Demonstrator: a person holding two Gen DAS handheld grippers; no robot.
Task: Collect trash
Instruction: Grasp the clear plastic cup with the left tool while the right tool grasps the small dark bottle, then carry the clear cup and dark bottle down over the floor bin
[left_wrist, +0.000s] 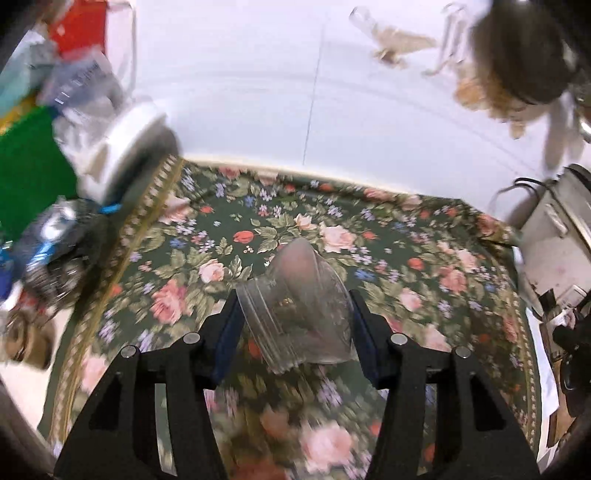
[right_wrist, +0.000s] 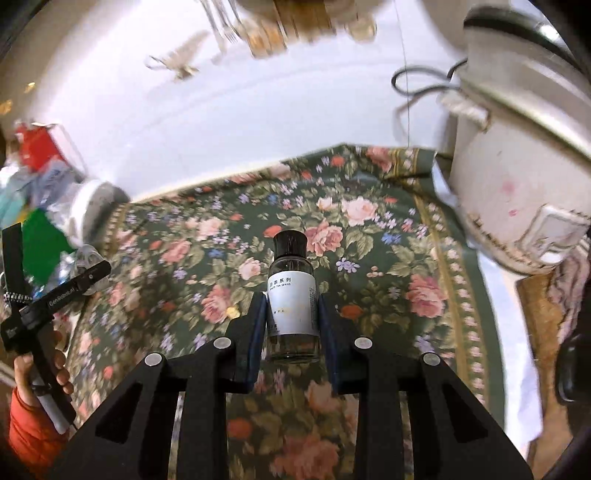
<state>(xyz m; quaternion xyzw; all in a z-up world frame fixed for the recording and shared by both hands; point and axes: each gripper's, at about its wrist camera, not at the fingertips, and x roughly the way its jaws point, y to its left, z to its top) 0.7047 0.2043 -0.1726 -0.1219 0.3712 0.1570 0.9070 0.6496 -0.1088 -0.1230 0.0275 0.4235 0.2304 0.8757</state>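
My left gripper (left_wrist: 295, 310) is shut on a crumpled clear plastic cup (left_wrist: 299, 306) and holds it above the floral cloth (left_wrist: 406, 266). My right gripper (right_wrist: 291, 314) is shut on a small clear bottle (right_wrist: 293, 295) with a dark cap and a white label, held upright above the same cloth (right_wrist: 369, 240). At the left edge sits a bin of mixed trash (left_wrist: 55, 122), with red, green and clear plastic pieces; it also shows in the right wrist view (right_wrist: 44, 184). The left gripper's body (right_wrist: 48, 295) and the hand holding it show at the left of the right wrist view.
A white pot-like appliance (right_wrist: 517, 184) with a black cord stands at the right edge of the cloth; it also shows in the left wrist view (left_wrist: 554, 236). A white wall (left_wrist: 295, 74) lies behind. Crushed cans and wrappers (left_wrist: 55, 251) lie at the left.
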